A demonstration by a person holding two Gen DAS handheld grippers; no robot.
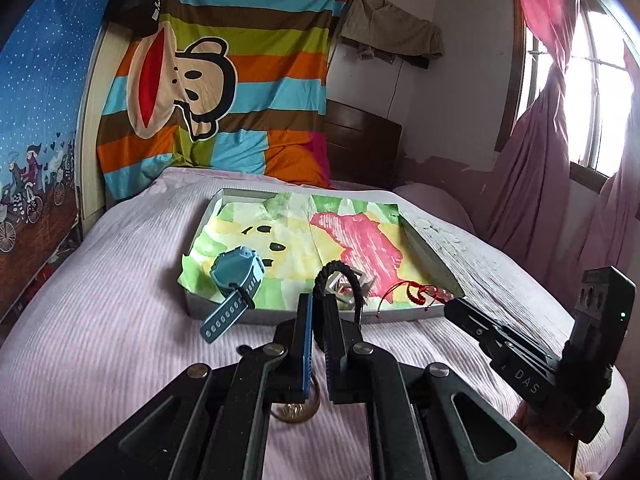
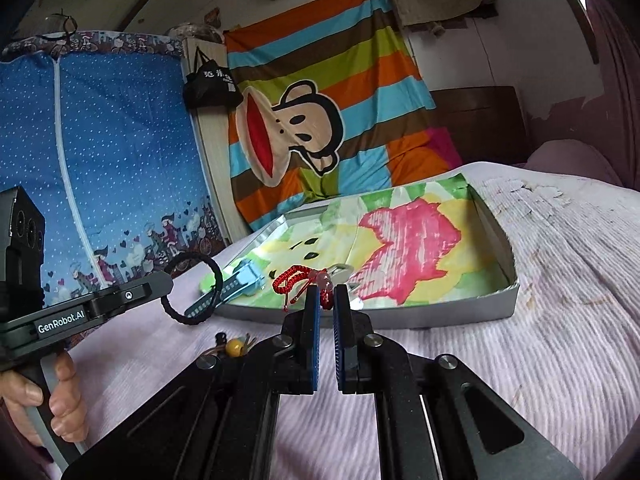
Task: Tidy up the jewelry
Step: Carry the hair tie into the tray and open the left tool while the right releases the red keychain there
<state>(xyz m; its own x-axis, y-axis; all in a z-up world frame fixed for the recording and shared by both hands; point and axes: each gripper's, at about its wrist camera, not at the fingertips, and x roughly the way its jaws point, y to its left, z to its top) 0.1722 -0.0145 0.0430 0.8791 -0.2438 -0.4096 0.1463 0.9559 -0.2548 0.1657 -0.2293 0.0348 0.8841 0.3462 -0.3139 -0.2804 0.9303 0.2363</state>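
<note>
Jaws of the left gripper [image 1: 318, 300] stand narrow, pinching a black braided ring bracelet [image 1: 334, 276] that rises as a loop above the blue-padded fingertips, held over the near edge of the tray [image 1: 434, 254]. The right wrist view shows the same loop [image 2: 192, 288] hanging clear of the bedspread at the tip of that gripper, with a hand [image 2: 60, 396] wrapped round its handle.

The right gripper's [image 2: 327, 304] jaws are also narrow, closed on a red knotted cord bracelet [image 2: 294, 280] with pale pink beads, lifted just above the tray's near edge.

The tray is a shallow, grey, rectangular cardboard lid lying on the bed, lined with crinkled paper [image 1: 352, 236] coloured in soft yellow, green and a ragged pink patch. In its near left corner lies a blue plastic watch [image 1: 236, 276], its perforated strap draping out over the tray's edge onto the bedspread. A silvery angular metal piece [image 1: 344, 284] lies near the middle of the near edge, partly hidden behind the black loop.

The bedspread [image 1: 120, 320] is pale pink and finely ribbed. On it, short of the tray, lie a small cord with a yellow bead [image 2: 234, 346] and, under the left gripper, a gold-toned ring [image 1: 296, 410], mostly hidden.
</note>
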